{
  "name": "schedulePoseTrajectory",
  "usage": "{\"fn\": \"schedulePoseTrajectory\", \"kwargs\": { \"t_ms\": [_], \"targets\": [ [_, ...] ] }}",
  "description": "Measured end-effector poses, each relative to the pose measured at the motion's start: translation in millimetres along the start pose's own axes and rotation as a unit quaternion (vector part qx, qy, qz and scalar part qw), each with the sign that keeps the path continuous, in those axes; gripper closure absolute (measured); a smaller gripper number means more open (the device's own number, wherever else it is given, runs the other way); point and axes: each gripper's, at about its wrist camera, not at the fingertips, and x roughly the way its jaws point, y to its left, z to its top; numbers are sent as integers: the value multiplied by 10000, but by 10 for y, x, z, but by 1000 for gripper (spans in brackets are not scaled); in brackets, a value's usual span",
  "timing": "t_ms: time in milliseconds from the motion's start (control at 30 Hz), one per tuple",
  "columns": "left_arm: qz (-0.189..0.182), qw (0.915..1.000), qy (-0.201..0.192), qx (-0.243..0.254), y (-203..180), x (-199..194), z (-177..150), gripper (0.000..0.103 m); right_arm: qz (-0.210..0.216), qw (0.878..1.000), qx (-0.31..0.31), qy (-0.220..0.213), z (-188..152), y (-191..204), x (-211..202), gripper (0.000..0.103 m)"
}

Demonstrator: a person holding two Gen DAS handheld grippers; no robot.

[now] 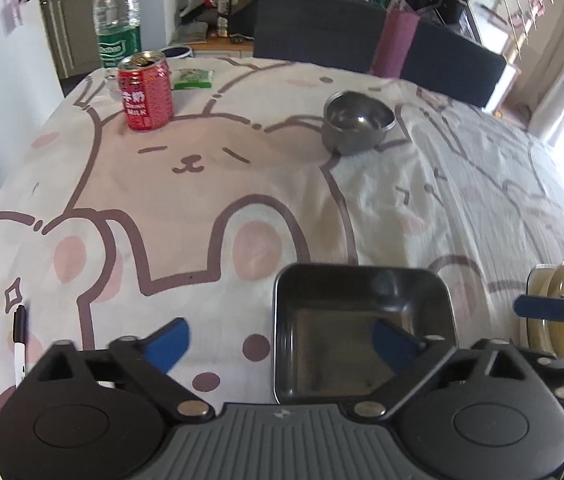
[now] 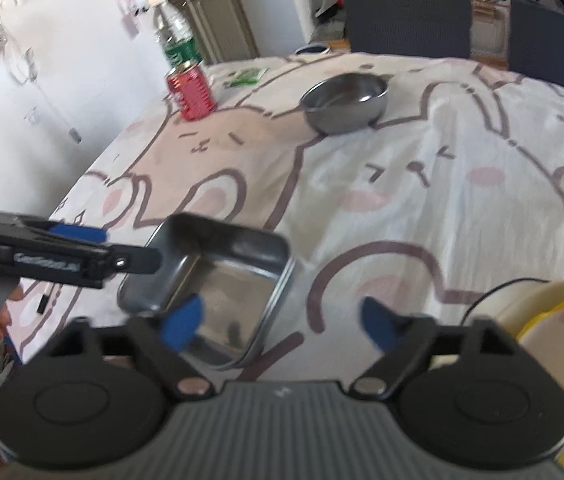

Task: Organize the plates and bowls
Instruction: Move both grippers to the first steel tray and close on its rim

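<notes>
Left gripper (image 1: 280, 344) fingers wide, square dark metal tray (image 1: 362, 332) under the right one | right gripper (image 2: 282, 322) fingers wide, empty | round steel bowl (image 1: 358, 122) far ahead, likely next to stack.

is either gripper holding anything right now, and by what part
Nothing is held. The left gripper and right gripper are both open, near the square metal tray, gripping none of it.

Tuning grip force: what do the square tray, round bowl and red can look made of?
Square tray: metal, likely stainless, semi-polished; its floor mirrors the blue fingertips and the rim is rolled.
Round bowl: also metal, with a brushed grey outside, a shinier inside and sharp highlights.
Red can: thin metal, probably aluminium or tinplate, with a glossy printed wall, faint ribbing and an opened silver top.
</notes>
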Motion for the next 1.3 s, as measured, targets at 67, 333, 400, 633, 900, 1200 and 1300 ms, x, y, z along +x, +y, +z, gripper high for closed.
{"fn": "schedulePoseTrajectory", "kwargs": {
  "t_ms": [67,333,400,633,900,1200,1300],
  "targets": [
    [-31,9999,-151,-63,8,-30,25,2,-50,9999,105,-66,21,-58,-40,2],
    [-166,9978,-587,-269,-107,-47,355,0,-50,9978,319,-584,397,-315,-360,0],
    [-212,9973,-619,-341,-159,-1,486,0,-140,9967,237,-759,581,-375,-403,0],
    [-380,9942,-767,-645,-332,264,984,1,-211,9936,432,-1025,1320,-722,-314,0],
    [-697,9851,-600,-1455,-223,778,1378,29,-39,9955,201,-928,1966,-1045,247,33],
    [-1020,9732,-190,-2054,-148,1307,1495,43,-176,9986,-230,-449,2238,-1023,1047,53],
    [-1076,9691,-88,-2217,-131,1429,1482,47,-282,9985,-346,-315,2297,-1008,1231,56]
  ]
}}
